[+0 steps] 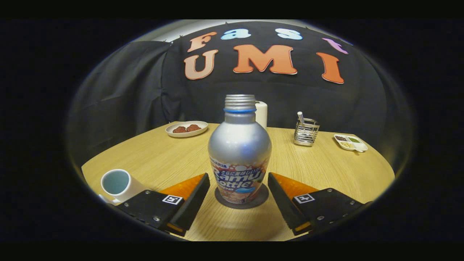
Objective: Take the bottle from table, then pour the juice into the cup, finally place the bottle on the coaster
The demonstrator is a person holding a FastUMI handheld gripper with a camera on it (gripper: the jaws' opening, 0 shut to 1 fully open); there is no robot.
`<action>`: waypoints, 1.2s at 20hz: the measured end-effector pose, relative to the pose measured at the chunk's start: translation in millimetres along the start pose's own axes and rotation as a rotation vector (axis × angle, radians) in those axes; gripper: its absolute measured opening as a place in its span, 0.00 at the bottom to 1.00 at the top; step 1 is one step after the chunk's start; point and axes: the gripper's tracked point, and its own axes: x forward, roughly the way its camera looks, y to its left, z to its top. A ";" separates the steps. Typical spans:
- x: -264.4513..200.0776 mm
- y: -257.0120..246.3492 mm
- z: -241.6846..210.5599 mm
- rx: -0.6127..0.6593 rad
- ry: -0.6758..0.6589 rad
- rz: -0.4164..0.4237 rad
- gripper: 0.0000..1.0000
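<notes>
Upright on the coaster [261, 198], the bottle [239, 152] stands between the gripper [239, 188] fingers, spread wide, neither touching it

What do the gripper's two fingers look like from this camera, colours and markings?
The gripper has two wedge-shaped fingers with black pads on the inner faces and orange outer faces. Each sits on a black plate with small screws and a square black-and-white marker.
</notes>
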 end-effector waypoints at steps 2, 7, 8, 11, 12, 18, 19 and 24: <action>-10.6 1.2 8.2 -0.005 -0.020 0.009 0.97; -58.1 -0.6 35.4 -0.017 -0.103 0.016 0.97; -69.6 -1.5 43.3 -0.021 -0.123 0.016 0.97; -104.4 -3.6 70.1 -0.019 -0.194 0.021 0.97; -117.2 -5.0 79.9 -0.016 -0.220 0.021 0.97; -193.3 -27.5 120.3 -0.017 -0.351 -0.020 0.97; -204.3 -32.8 124.5 -0.015 -0.366 -0.032 0.97; -248.4 -59.1 138.6 -0.001 -0.444 -0.068 0.97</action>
